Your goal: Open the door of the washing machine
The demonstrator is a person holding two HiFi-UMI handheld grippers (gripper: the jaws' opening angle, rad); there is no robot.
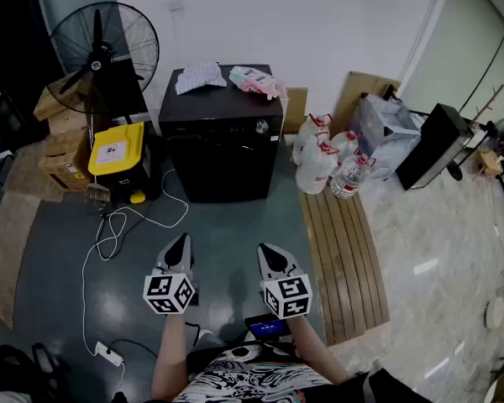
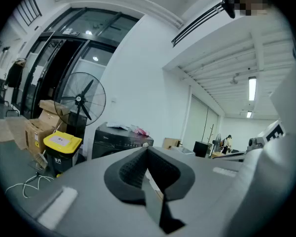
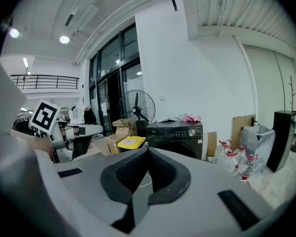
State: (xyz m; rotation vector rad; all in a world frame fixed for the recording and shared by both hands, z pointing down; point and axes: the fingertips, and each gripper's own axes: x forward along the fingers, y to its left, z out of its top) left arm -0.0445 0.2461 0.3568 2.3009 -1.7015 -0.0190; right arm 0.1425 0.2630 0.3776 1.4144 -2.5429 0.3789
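The black washing machine (image 1: 222,137) stands against the white back wall, its front door closed and a round silver knob at its upper right. It also shows in the left gripper view as the washing machine (image 2: 119,142) and in the right gripper view as the washing machine (image 3: 176,137). My left gripper (image 1: 180,244) and right gripper (image 1: 269,252) hover side by side over the floor, well short of the machine. Both are shut with nothing between the jaws: left gripper (image 2: 147,149), right gripper (image 3: 148,151).
On the machine lie a cloth (image 1: 200,76) and a pink packet (image 1: 256,81). A standing fan (image 1: 103,49), cardboard boxes (image 1: 64,145) and a yellow-lidded bin (image 1: 118,159) are to its left. Water jugs (image 1: 317,156) and wooden slats (image 1: 343,254) lie right. A white cable (image 1: 109,233) trails on the floor.
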